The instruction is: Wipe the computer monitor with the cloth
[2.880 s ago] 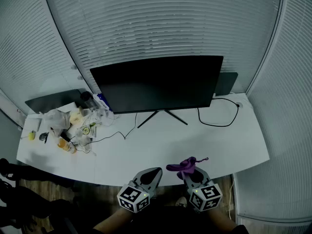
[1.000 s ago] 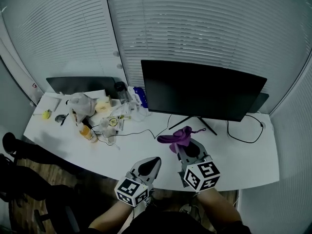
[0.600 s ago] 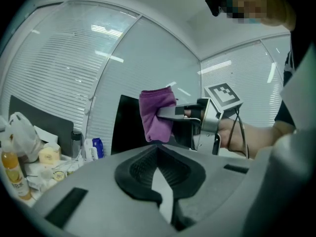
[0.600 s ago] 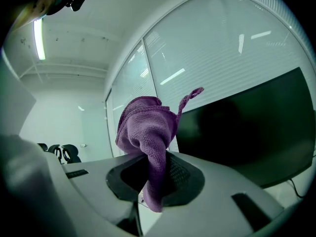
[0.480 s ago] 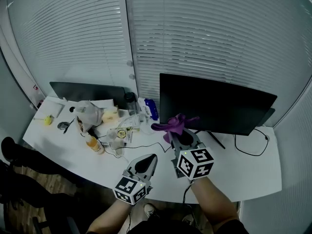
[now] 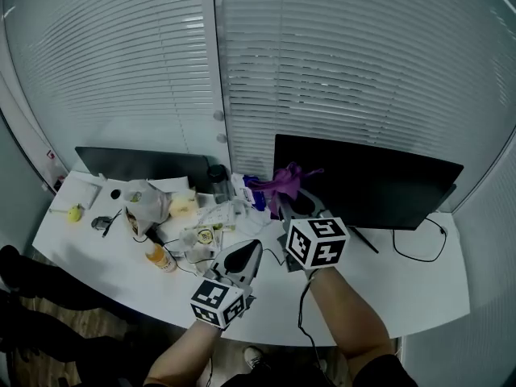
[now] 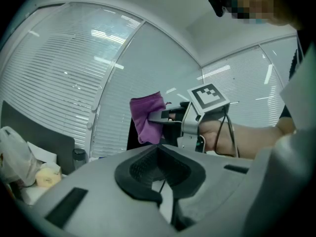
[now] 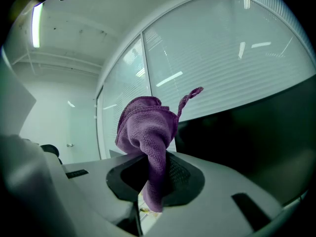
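Observation:
The black computer monitor [image 6: 379,182] stands on the white desk [image 6: 419,290] in front of the window blinds. My right gripper [image 6: 292,201] is shut on the purple cloth [image 6: 280,181] and holds it up at the monitor's upper left corner. In the right gripper view the cloth [image 8: 148,132] bunches above the jaws, with the dark screen [image 8: 252,137] just to its right. Whether cloth and screen touch is unclear. My left gripper [image 6: 244,256] hangs lower, over the desk's near edge, shut and empty. The left gripper view shows its closed jaws [image 7: 159,154] and the cloth [image 7: 147,116] beyond.
A second dark screen [image 6: 137,165] stands at the left rear. Between the screens lie a plastic bag [image 6: 145,200], an orange bottle [image 6: 159,258], a dark tumbler [image 6: 218,181] and wrappers. A black cable [image 6: 419,254] loops on the desk at the right.
My right gripper has risen and moved forward with the cloth, from above the desk's near edge to the monitor's upper left corner. The left gripper stayed low and shut.

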